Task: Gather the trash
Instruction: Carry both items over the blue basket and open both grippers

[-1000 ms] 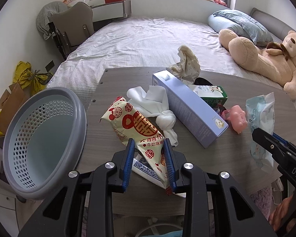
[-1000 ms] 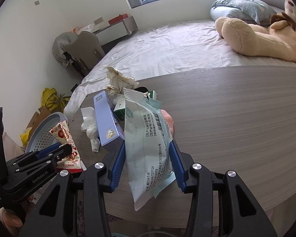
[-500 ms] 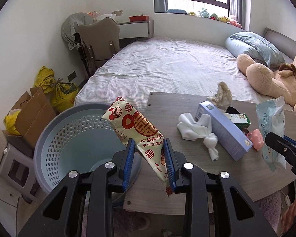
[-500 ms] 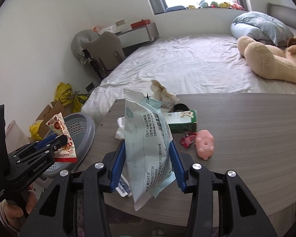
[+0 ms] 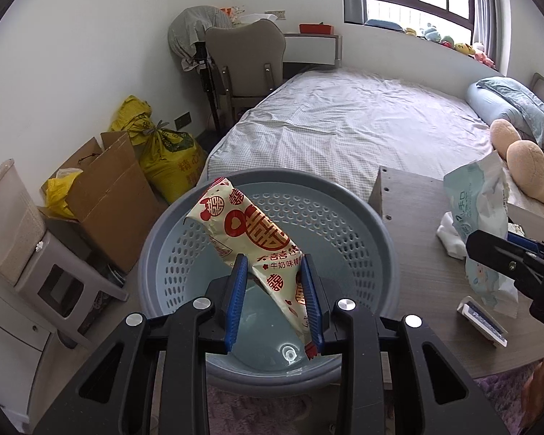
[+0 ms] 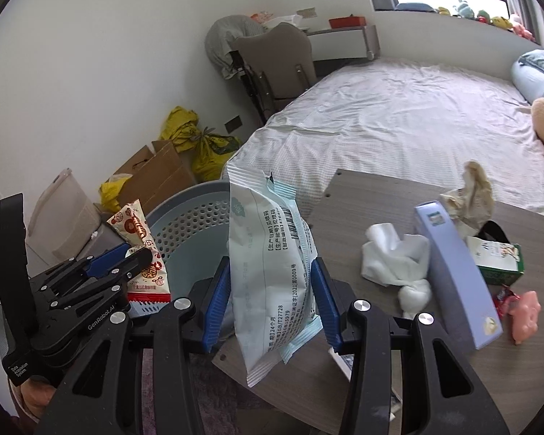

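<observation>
My left gripper (image 5: 273, 302) clamps the red-patterned wrapper (image 5: 257, 235) over the basket (image 5: 377, 239) at frame centre; my right gripper (image 6: 270, 306) clamps the pale-green packet (image 6: 268, 253).

Between the left gripper's (image 5: 275, 302) blue pads, the wrapper (image 5: 254, 239) was cream with red emblems. Below it, the basket (image 5: 359, 217) was grey-blue, perforated. The right gripper's (image 6: 271, 306) packet (image 6: 268, 253) was pale mint-white; the worktop (image 6: 362, 210) grey woodgrain.

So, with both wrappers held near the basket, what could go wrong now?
1. The right gripper holds the pale blue packet over the table edge, not the basket; released here, it may fall outside.
2. The left gripper grips the red-and-cream wrapper low, so its top may catch the basket rim.
3. The grippers are close and could bump.
</observation>
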`<state>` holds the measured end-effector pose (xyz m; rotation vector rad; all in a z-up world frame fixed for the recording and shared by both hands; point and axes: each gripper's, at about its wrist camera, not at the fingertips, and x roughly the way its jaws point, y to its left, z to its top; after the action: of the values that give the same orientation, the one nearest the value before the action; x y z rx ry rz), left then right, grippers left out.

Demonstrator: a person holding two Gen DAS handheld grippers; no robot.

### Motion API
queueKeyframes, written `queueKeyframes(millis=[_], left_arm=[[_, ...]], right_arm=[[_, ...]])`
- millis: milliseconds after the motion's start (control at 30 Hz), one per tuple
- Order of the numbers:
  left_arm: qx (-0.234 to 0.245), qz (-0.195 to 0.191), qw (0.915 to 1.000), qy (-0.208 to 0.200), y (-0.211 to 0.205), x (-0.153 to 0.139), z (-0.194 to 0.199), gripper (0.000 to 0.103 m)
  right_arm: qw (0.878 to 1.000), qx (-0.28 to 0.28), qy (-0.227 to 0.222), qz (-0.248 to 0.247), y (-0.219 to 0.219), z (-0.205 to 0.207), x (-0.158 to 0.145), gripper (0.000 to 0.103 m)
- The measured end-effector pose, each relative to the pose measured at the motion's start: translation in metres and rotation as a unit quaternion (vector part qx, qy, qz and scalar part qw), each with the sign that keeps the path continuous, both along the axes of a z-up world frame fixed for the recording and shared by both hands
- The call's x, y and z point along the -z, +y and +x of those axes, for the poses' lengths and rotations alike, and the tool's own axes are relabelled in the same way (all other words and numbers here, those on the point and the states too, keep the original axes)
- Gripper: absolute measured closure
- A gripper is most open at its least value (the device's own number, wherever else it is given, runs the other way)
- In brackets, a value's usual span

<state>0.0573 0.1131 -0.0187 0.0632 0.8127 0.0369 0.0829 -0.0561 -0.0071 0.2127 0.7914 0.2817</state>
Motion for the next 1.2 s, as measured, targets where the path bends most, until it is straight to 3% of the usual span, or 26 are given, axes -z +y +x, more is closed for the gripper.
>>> queueKeyframes(millis=[333,667,733,800,867,1200], left_arm=[[-0.023,-0.012,0.9994,0.022,0.037,0.019,0.017,0.074],[-0.032,-0.023,0.9986,0.034,0.051,0.03,0.027,0.073],[-0.035,-0.029,0.9985,0.03,0.052,0.029,0.027,0.071],[-0.038,-0.034,0.9982,0.031,0.054,0.03,0.028,0.055],[-0.043,-0.033,0.9981,0.03,0.055,0.03,0.027,0.049],[-0.066,-0.021,0.9973,0.025,0.059,0.028,0.02,0.041]], right_arm=[[0.998,-0.052,0.03,-0.002,0.052,0.039,0.02,0.059],[0.997,-0.062,0.045,-0.015,0.069,0.056,0.031,0.057],[0.997,-0.06,0.043,-0.012,0.068,0.057,0.031,0.056],[0.998,-0.056,0.035,-0.012,0.068,0.057,0.03,0.041],[0.998,-0.054,0.027,-0.017,0.067,0.055,0.029,0.038],[0.998,-0.056,0.029,-0.018,0.068,0.053,0.028,0.038]])
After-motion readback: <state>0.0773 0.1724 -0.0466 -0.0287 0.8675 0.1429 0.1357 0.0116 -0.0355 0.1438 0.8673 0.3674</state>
